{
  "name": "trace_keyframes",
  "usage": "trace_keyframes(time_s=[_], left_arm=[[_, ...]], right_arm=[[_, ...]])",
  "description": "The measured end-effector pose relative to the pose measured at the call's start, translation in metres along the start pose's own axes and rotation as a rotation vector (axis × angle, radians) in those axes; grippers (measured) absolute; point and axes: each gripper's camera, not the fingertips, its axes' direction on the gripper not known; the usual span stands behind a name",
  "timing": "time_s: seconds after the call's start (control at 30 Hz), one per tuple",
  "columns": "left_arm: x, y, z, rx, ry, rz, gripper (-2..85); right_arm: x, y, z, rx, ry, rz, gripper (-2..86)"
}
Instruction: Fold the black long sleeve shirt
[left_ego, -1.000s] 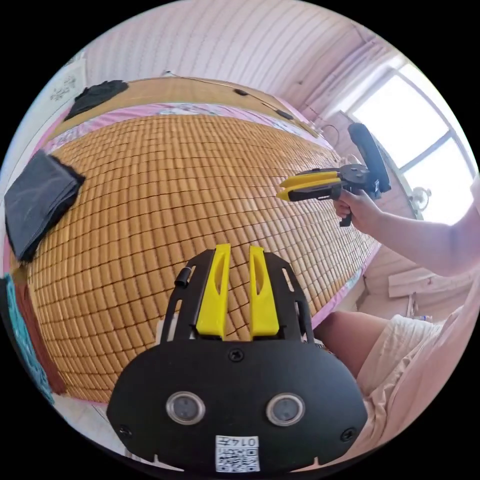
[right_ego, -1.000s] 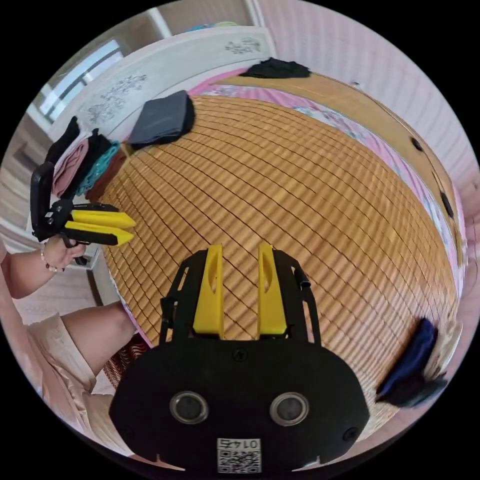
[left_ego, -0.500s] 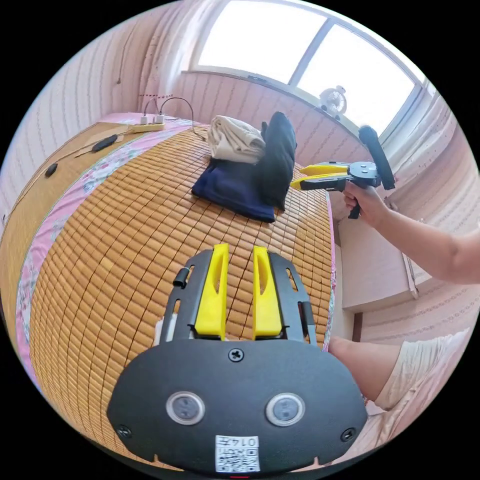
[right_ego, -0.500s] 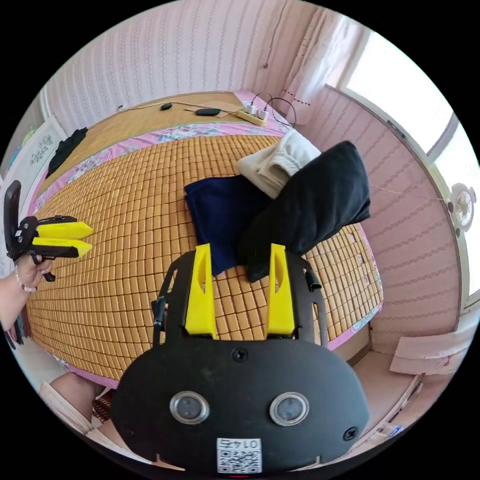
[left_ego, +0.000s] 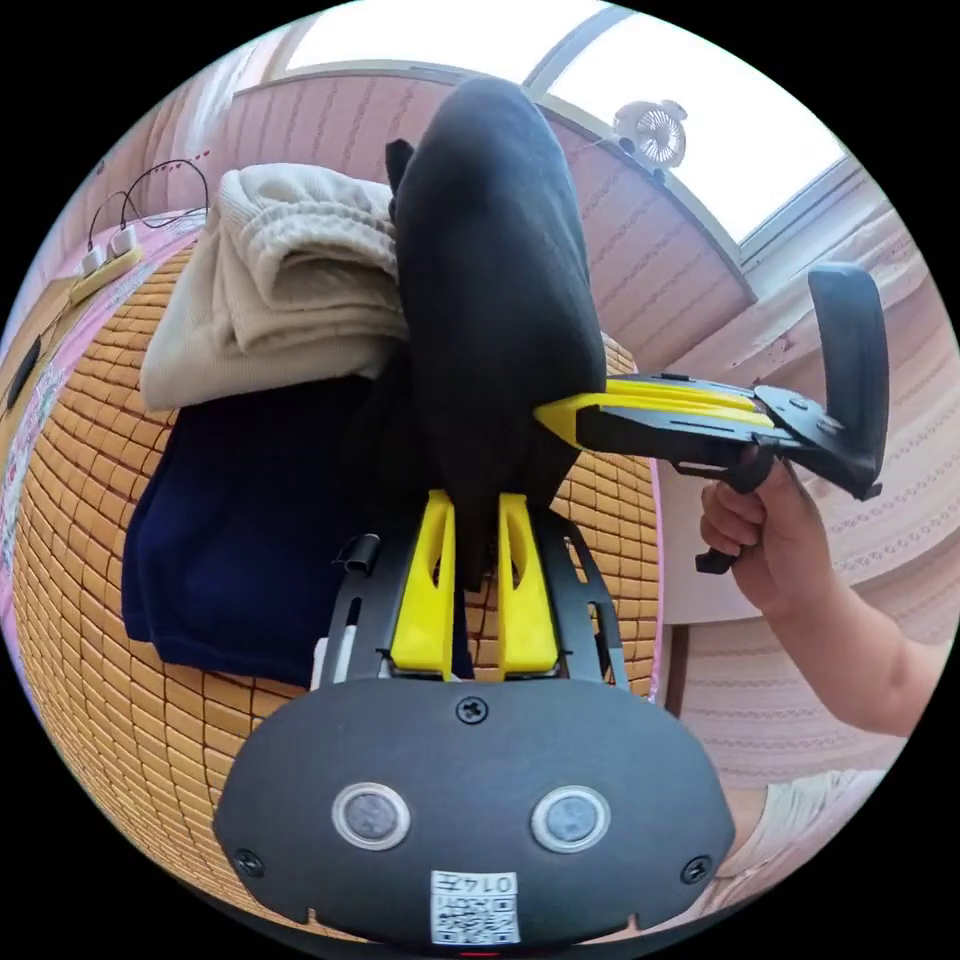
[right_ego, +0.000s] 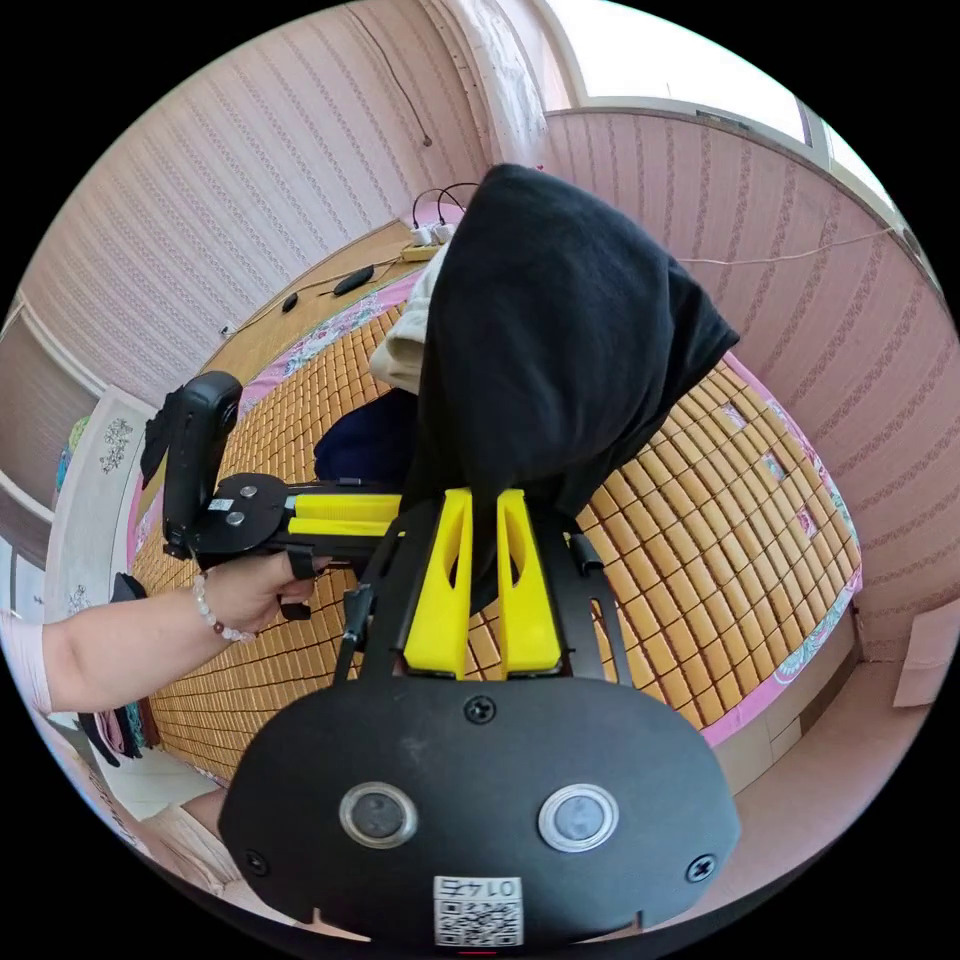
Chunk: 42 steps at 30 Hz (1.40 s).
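Observation:
The black long sleeve shirt (left_ego: 490, 290) lies bunched on top of a clothes pile on the bamboo mat (left_ego: 90, 620). My left gripper (left_ego: 478, 500) is shut on the shirt's near edge, with black cloth between its jaws. My right gripper (left_ego: 550, 412) comes in from the right, held by a hand, its tips pressed into the same shirt. In the right gripper view the shirt (right_ego: 560, 330) hangs over my right gripper (right_ego: 483, 497), which is shut on its lower edge. My left gripper (right_ego: 380, 513) reaches in beside it from the left.
A cream garment (left_ego: 270, 280) and a navy garment (left_ego: 240, 530) lie under and beside the shirt. A power strip (right_ego: 425, 235) with cables sits at the mat's far end. The bed's edge (right_ego: 790, 660) drops to the floor close by. A small fan (left_ego: 655, 128) stands on the windowsill.
Both cameras swung from the bare mat to the clothes pile and closed in. The right jaws, wide apart half a second ago, have shut on the black shirt; cloth now sits between the left jaws.

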Motion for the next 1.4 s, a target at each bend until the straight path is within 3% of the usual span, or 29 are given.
trace_keyframes(time_s=[0.2,0.33,0.47,0.57,0.7,0.87,1.0,1.17,1.23,1.3,1.4], left_arm=[[0.017,0.103,-0.145,0.329,-0.069,-0.01,3.7],[0.009,0.232,-0.279,0.481,-0.201,-0.189,3.5],[0.035,0.33,-0.379,0.531,-0.397,-0.217,3.5],[0.063,0.375,-0.405,0.405,-0.472,-0.16,4.0],[0.074,0.443,-0.338,0.254,-0.258,-0.293,5.1],[0.087,0.531,-0.222,0.077,-0.045,-0.529,6.6],[0.105,0.58,-0.222,0.082,-0.186,-0.642,6.7],[0.08,0.607,-0.228,0.234,-0.313,-0.749,7.8],[0.074,0.613,-0.227,0.25,-0.345,-0.807,7.9],[0.091,0.622,-0.235,0.311,-0.357,-0.806,7.5],[0.123,0.628,-0.249,0.322,-0.387,-0.797,7.7]], right_arm=[[-0.086,0.014,-0.107,0.128,-0.141,-0.226,2.2],[-0.192,0.027,-0.126,0.111,-0.472,-0.346,1.7],[-0.296,0.068,-0.119,0.147,-0.835,-0.378,1.6],[-0.338,0.108,-0.115,0.099,-0.93,-0.353,1.7],[-0.354,0.177,-0.093,-0.109,-0.807,-0.394,1.9],[-0.327,0.295,-0.053,-0.44,-0.345,-0.454,2.5],[-0.358,0.339,-0.077,-0.396,-0.263,-0.641,3.8],[-0.455,0.4,-0.067,-0.291,-0.242,-0.978,7.2],[-0.482,0.414,-0.046,-0.234,-0.087,-1.051,6.9],[-0.494,0.414,-0.017,-0.242,0.15,-1.014,4.8],[-0.485,0.398,-0.027,-0.322,0.084,-0.935,1.0]])
